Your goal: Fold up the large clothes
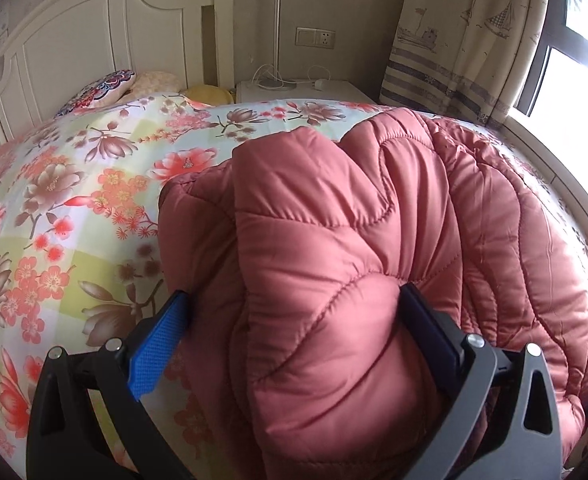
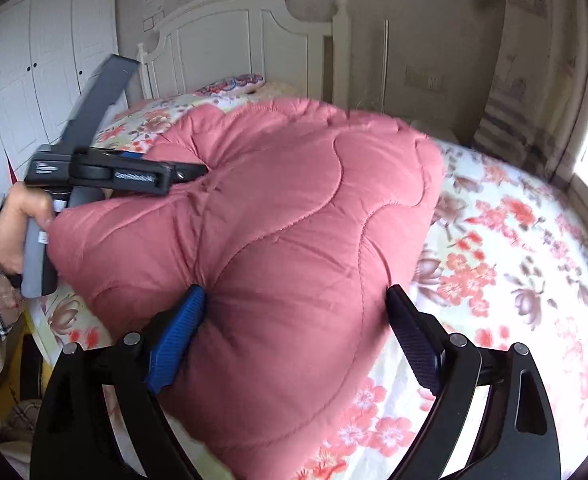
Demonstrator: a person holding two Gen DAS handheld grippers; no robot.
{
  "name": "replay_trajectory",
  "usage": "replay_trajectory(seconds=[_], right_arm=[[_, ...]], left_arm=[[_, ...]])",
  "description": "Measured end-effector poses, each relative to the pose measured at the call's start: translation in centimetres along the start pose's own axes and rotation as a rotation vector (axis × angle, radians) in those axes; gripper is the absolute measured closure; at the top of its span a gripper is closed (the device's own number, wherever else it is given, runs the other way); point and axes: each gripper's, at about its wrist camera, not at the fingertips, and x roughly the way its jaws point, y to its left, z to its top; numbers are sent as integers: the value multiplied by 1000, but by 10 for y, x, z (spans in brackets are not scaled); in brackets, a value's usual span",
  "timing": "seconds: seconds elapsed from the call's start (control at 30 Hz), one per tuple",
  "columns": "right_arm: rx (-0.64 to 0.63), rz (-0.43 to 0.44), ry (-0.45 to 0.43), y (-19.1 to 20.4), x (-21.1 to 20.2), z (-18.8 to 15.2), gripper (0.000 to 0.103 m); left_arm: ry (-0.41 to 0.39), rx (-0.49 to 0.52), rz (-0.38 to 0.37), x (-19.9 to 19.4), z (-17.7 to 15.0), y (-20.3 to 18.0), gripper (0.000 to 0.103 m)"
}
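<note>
A pink quilted padded jacket (image 1: 333,240) lies bunched on the floral bed sheet (image 1: 74,200). My left gripper (image 1: 294,300) is shut on a thick fold of the jacket, its blue pads pressed into both sides. In the right wrist view my right gripper (image 2: 297,300) is likewise shut on a thick bundle of the jacket (image 2: 294,208), held up off the bed. The left gripper (image 2: 190,172) shows there from the side, clamped on the jacket's far left edge, with a hand on its handle.
A white headboard (image 1: 94,32) and pillows (image 1: 106,88) stand at the bed's far end. A white nightstand (image 1: 313,88) with cables, a curtain (image 1: 453,40) and a window (image 1: 573,60) are at the right. White wardrobe doors (image 2: 34,80) are at the left.
</note>
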Motion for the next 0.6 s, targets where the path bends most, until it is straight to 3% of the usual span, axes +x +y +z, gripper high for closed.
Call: replay_trajectory(seconds=[0.13, 0.2, 0.27, 0.33, 0.4, 0.43, 0.47, 0.53, 0.6], right_arm=[[-34, 28, -18, 11, -28, -29, 15], [-48, -61, 11, 13, -22, -43, 16], [-29, -136, 55, 9, -5, -51, 27], [54, -90, 49, 1, 4, -50, 33], [51, -99, 25, 4, 6, -44, 45], [36, -114, -2, 10, 2, -40, 57], [11, -140, -54, 20, -7, -36, 61], [-85, -205, -149, 39, -24, -30, 68], [-153, -248, -179, 51, -30, -31, 70]], left_arm=[[-15, -9, -4, 0, -1, 1, 2], [-21, -12, -7, -1, -3, 1, 2], [-24, -11, -3, -2, -4, 0, 2], [-25, -16, 2, -3, -4, 0, 2], [-23, -24, 12, -3, -4, 2, 2], [-23, -33, 12, -3, -4, 4, 2], [-22, -49, 5, -3, -4, 9, 2], [-18, -82, -27, -2, -5, 18, 2], [-23, -92, -40, -1, -7, 21, 2]])
